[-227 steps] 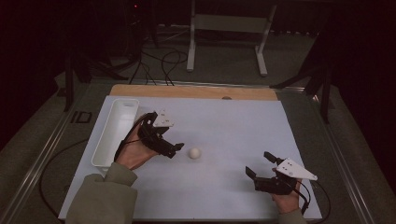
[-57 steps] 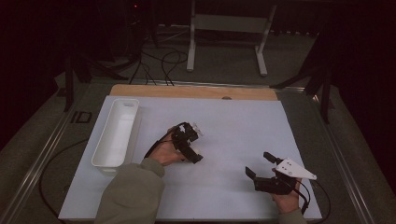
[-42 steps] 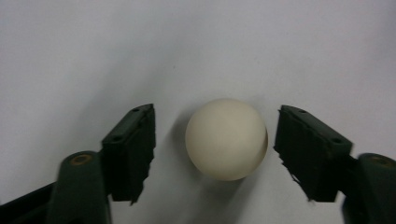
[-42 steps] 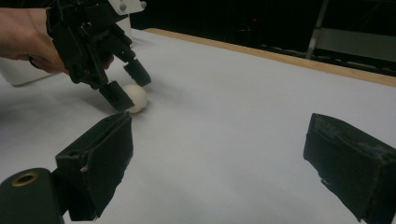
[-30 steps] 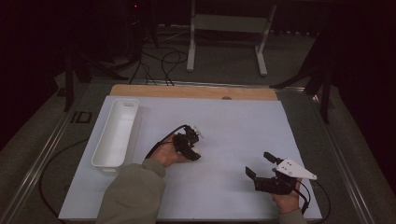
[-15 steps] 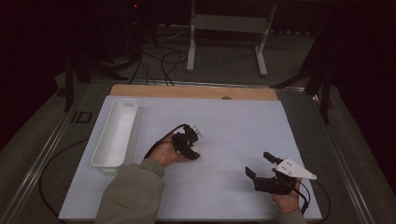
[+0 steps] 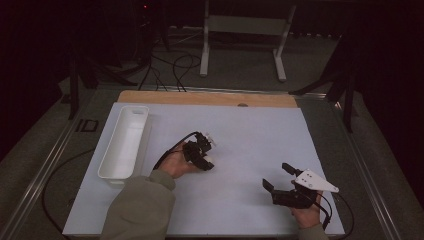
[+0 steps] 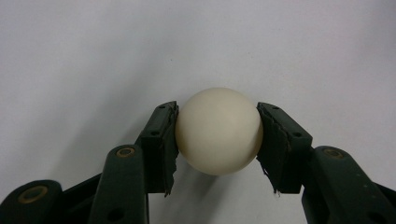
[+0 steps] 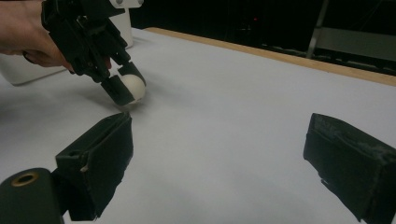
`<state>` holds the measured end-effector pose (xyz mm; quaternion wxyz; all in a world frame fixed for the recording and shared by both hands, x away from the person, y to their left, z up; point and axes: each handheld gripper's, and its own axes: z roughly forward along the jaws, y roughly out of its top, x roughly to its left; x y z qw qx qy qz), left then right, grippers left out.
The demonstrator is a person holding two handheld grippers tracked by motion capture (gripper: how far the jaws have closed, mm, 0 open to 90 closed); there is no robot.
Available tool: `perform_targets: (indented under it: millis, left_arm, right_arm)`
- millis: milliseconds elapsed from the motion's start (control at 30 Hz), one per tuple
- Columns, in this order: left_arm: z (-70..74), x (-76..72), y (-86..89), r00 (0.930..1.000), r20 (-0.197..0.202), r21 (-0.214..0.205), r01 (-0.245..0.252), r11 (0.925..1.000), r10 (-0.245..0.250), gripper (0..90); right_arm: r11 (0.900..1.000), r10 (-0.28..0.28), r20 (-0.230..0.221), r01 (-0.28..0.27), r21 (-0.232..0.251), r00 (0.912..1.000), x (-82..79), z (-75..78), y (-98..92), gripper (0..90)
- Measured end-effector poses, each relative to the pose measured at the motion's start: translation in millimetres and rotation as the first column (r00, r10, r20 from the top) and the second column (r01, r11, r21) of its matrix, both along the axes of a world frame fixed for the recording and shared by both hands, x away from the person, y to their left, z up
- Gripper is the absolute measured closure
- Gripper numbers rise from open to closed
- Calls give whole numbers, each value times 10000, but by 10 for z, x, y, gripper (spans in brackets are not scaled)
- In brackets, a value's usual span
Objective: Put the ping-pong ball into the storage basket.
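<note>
Ball point(image 8: 218, 131) outside white tray point(image 7: 123, 142)

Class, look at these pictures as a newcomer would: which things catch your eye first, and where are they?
First, the cream ball, pinched between the left tongs near the middle of the white table. Next, the right tongs, jaws wide apart with nothing between them, near the table's right front corner. Last, the long white tray along the left edge.

Dim, grainy, dark surroundings
</note>
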<state>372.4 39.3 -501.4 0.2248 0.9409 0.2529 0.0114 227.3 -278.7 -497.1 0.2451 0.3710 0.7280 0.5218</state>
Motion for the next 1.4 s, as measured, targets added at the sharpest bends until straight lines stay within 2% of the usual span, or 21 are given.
perform_targets:
  millis: [967,1400]
  left_arm:
    - [150,-34,64,9992,269,212,-318,9993,312,513]
    - [240,-58,123,9984,424,-2,-375,9993,375,513]
  right_arm:
    - [10000,-41,-38,41,59,10000,3,-3,-3,81]
    - [9999,-51,-23,52,128,10000,7,-5,-7,81]
